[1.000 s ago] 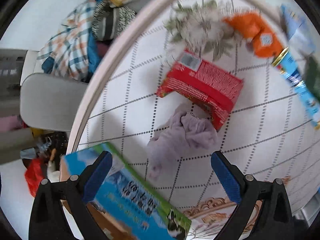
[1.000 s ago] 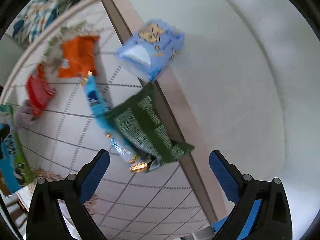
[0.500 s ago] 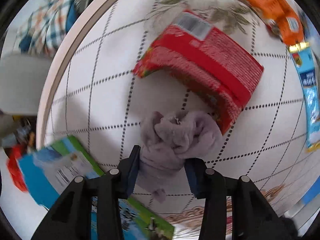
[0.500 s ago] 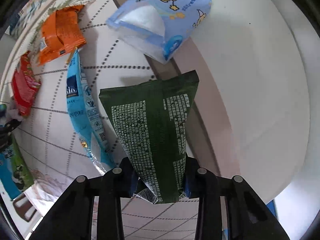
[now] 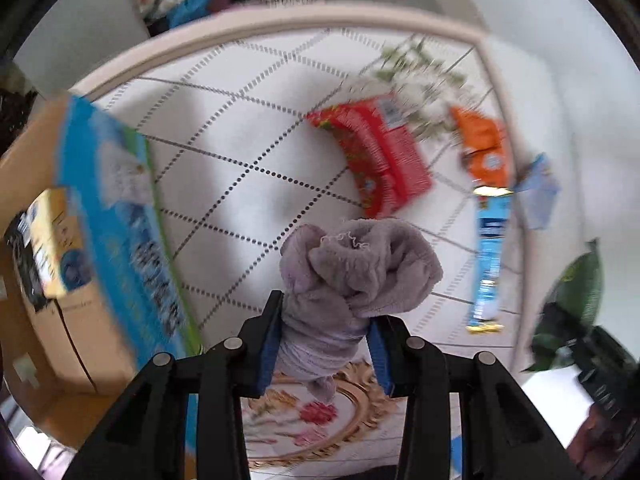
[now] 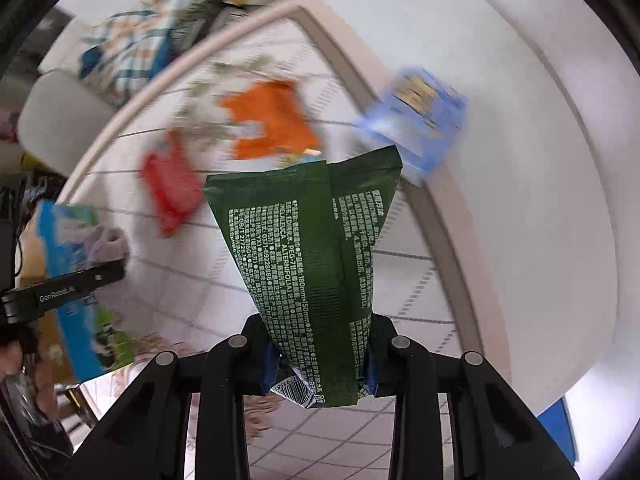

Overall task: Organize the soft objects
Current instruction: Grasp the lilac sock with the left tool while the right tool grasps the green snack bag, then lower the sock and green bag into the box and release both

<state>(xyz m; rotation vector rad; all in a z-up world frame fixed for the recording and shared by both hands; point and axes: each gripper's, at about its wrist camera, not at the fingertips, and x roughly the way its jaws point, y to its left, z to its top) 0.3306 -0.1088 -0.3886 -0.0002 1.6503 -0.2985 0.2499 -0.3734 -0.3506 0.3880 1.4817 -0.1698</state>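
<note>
Lilac fleece cloth (image 5: 356, 276), one piece, is clamped in the left hand-held gripper (image 5: 324, 336). One green pouch (image 6: 316, 264) is pinched in the right hand-held gripper (image 6: 318, 354). Beyond the fingers, on the counter (image 5: 224, 128): one red packet (image 5: 380, 156), one orange packet (image 5: 484, 148), one blue sachet (image 5: 490, 256).

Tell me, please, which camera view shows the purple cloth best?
The left wrist view: the purple cloth fills its centre, clamped in the left gripper. The right wrist view shows only a small blurred bit at its left edge.
</note>
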